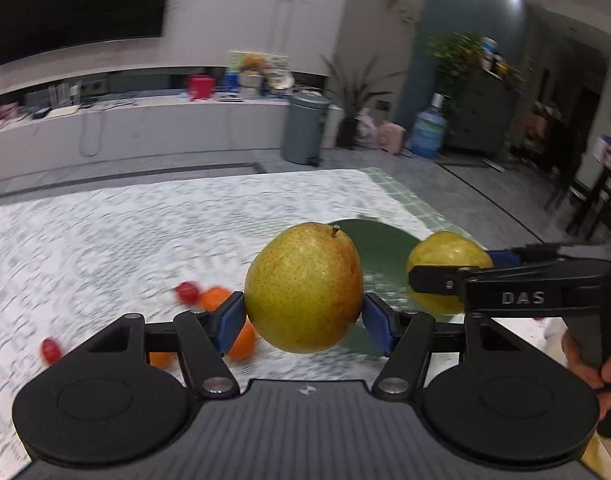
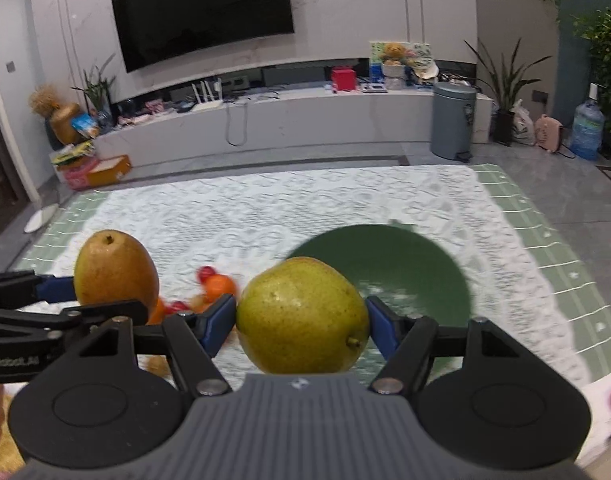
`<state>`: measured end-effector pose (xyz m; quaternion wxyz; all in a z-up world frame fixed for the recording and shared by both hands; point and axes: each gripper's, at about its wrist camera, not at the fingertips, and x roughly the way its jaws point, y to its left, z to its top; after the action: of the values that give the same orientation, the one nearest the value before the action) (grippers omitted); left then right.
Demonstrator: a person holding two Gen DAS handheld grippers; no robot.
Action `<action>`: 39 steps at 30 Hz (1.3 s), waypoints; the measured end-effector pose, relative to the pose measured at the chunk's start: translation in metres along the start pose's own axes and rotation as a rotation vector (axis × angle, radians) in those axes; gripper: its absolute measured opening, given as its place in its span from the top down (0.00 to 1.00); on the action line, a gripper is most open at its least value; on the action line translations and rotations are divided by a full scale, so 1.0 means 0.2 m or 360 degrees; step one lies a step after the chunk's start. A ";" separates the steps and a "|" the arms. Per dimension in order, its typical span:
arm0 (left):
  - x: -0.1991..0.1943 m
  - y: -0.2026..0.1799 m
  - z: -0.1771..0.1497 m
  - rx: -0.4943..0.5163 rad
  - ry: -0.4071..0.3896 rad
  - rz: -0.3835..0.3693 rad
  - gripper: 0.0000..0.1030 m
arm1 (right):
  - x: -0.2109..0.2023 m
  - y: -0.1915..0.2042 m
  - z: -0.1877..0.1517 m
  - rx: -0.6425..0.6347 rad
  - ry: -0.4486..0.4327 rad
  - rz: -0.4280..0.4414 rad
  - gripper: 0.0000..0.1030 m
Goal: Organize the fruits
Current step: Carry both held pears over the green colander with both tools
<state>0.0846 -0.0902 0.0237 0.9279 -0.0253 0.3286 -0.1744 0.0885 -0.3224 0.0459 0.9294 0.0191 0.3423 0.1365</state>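
The left gripper (image 1: 303, 316) clamps a yellow-green pear with a red blush (image 1: 303, 286) between its blue pads (image 1: 229, 322), stem up, above the white lace tablecloth (image 1: 145, 232). To its right, the right gripper (image 1: 457, 276) holds a second yellow pear (image 1: 445, 250) over a dark green plate (image 1: 379, 248). Blurred oranges (image 1: 215, 298) and small red fruits (image 1: 51, 350) lie on the cloth at lower left.

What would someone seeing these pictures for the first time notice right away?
Two pears held up at once: the left gripper is clamped on a yellow-red pear, and the right gripper on a greener pear, side by side above the white lace tablecloth. Just beyond them lies a dark green plate, with small oranges and red cherry tomatoes scattered to its left.
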 end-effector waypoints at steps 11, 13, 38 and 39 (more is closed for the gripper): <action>0.31 -0.24 0.11 0.0215 0.0175 -0.0150 0.29 | 0.12 -0.26 0.01 -0.0134 0.0189 -0.0084 0.34; 0.36 -0.26 0.10 0.0256 0.0208 -0.0156 0.30 | 0.16 -0.27 0.01 -0.0197 0.0216 -0.0091 0.34; 0.78 -0.30 0.09 0.0622 0.0609 -0.0196 0.30 | 0.65 -0.33 0.00 -0.0776 0.0694 0.0130 0.34; 0.79 -0.30 0.08 0.0632 0.0625 -0.0193 0.30 | 0.66 -0.33 0.01 -0.0781 0.0707 0.0143 0.34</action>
<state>0.1909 -0.2012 -0.0485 0.8212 0.1714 0.4593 -0.2921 0.2005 -0.3512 -0.0445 0.8021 -0.2203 0.4923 0.2565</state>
